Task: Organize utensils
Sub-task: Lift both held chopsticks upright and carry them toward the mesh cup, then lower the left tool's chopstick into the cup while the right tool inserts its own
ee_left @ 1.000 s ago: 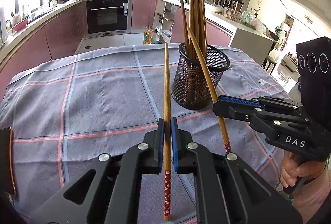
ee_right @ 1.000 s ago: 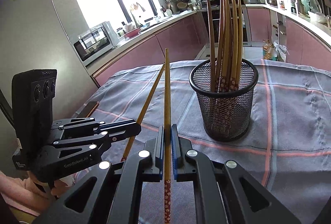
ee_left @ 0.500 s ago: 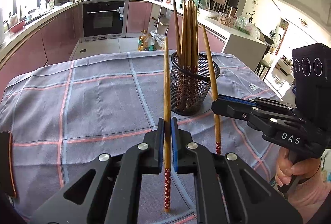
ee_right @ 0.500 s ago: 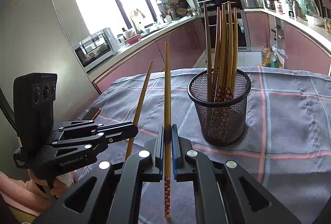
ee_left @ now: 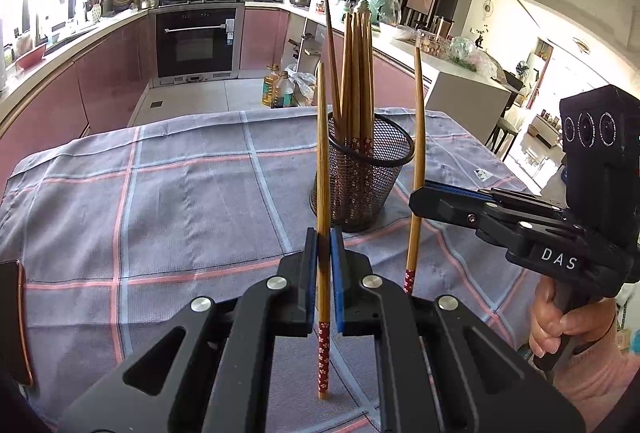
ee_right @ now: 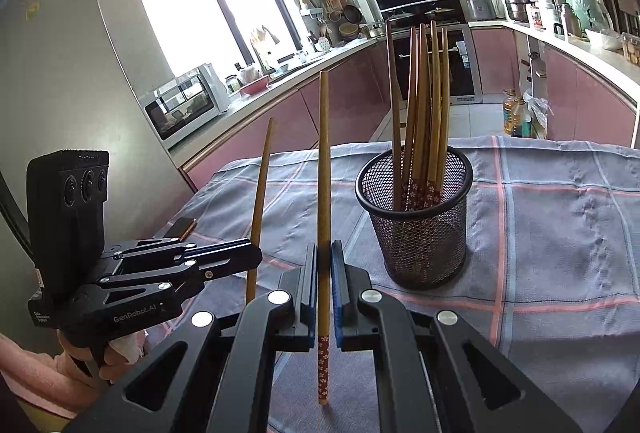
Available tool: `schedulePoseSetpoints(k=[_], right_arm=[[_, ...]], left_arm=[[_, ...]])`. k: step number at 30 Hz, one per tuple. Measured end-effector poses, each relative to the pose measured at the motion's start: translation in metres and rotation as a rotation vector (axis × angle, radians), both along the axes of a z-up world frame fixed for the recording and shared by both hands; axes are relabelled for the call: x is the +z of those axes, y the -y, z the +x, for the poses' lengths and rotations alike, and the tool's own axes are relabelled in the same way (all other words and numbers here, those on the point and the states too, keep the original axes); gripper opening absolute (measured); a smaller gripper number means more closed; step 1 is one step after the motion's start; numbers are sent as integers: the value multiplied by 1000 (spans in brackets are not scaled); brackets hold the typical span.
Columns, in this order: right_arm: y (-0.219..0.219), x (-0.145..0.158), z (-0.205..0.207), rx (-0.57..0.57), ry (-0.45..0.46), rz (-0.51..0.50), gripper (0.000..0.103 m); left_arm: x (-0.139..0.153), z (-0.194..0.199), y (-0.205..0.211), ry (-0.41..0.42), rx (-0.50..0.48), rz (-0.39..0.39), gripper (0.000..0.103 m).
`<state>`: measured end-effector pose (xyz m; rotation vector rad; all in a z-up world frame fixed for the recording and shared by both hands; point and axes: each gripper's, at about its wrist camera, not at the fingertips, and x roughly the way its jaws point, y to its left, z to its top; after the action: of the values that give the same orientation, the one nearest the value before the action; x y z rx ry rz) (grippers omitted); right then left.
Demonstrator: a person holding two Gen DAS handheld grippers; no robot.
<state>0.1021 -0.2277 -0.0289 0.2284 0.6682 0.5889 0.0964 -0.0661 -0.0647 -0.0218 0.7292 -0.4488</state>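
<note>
**Wood, wire mesh and woven cloth**

The chopstick [ee_left: 323, 169] clamped in the left gripper [ee_left: 324, 265] looks like smooth, satin wood, with a red flower-printed band at its lower end. The chopstick [ee_right: 323, 193] in the right gripper [ee_right: 324, 265] has the same finish. Both grippers are matt black plastic with blue rubbery-looking pads [ee_left: 338, 273] and shiny metal screw heads. Ahead of them, the basket [ee_right: 416, 233] is dark wire mesh with a smooth rim, holding more wooden chopsticks [ee_right: 420, 105]. The tablecloth [ee_left: 180, 201] under everything is matt woven cloth, slightly wrinkled. Beyond the table, the cabinets [ee_right: 336, 113] look glossy.
</note>
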Motion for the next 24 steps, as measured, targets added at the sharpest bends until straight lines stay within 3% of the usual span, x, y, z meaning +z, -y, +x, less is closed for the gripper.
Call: schedulePoseSetpoints(k=[24], right_arm=[[12, 20, 3, -23, 48, 16, 6]], left_arm=[[16, 1, 4, 31, -21, -12, 7]])
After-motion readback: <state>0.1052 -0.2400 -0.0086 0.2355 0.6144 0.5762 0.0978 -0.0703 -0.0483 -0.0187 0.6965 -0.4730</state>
